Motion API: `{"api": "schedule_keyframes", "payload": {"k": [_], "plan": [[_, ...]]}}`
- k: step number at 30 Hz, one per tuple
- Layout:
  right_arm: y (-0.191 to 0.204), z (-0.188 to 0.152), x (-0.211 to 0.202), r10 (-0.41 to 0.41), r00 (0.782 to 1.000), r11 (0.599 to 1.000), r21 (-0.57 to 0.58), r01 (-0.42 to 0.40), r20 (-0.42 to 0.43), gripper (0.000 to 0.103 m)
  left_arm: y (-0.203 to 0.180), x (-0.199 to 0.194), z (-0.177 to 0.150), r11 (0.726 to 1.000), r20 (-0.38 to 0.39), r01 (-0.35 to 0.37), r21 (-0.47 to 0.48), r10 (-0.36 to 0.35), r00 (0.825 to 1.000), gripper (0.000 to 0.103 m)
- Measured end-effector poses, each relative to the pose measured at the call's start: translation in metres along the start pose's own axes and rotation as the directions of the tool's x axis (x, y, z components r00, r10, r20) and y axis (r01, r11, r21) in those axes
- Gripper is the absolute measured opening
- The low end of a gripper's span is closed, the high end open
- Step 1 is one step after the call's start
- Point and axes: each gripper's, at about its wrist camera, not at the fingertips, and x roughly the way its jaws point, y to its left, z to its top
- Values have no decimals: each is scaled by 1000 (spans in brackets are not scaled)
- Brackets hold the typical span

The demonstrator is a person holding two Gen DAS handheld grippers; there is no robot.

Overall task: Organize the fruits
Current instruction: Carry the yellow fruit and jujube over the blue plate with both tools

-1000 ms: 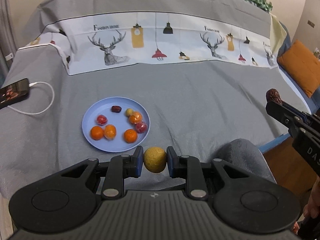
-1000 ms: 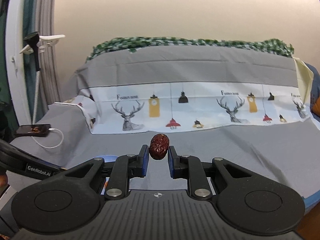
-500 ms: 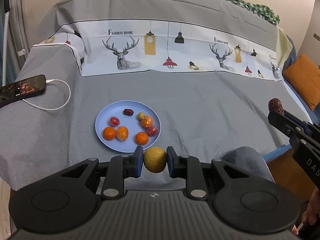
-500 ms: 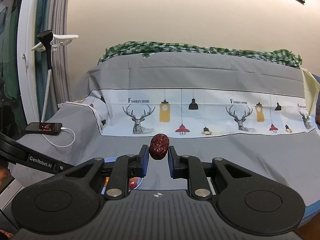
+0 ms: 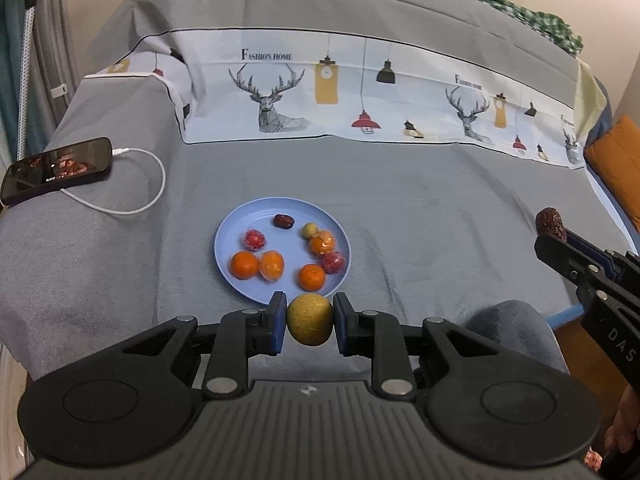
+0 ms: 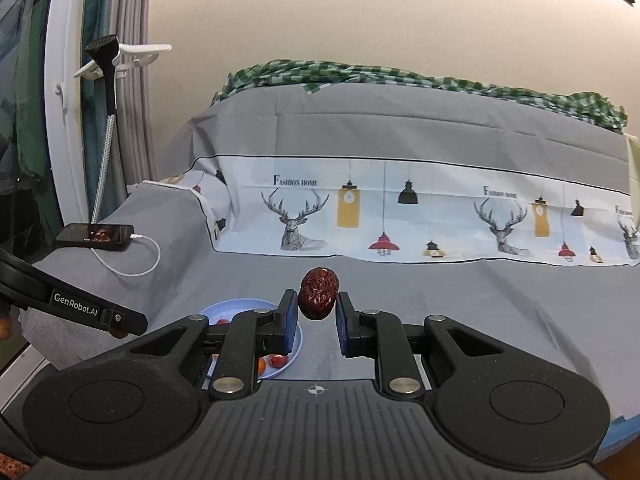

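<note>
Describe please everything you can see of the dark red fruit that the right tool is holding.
The dark red fruit looks like a dried date: oval, wrinkled, slightly glossy skin. It stands upright, pinched low between the blue pads of the right tool, most of it rising above them. It is held in the air over the grey cover, touching only the pads.

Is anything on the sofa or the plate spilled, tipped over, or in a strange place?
Nothing stands out. The fruits lie inside the blue plate, none spilled on the grey cover. The phone lies flat on the armrest, plugged into its white cable.
</note>
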Motion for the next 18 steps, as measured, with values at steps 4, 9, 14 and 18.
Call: {"api": "schedule_keyframes", "payload": {"k": [4,9,14,18], "plan": [[5,2,17,12,1000,1000,-7,-12,-17,21,9,7,7,1000,-1,-5,-13,5,1000,27],[14,1,40,51,997,998,-28,-52,-54,21,23,30,18,999,-44,-18,-31,17,999,27],[31,0,70,87,992,993,-71,-94,-87,21,41,57,30,998,-78,-43,-45,40,996,27],[45,-2,102,125,982,987,-79,-137,-140,21,52,82,42,997,-94,-53,-53,48,994,27]]}}
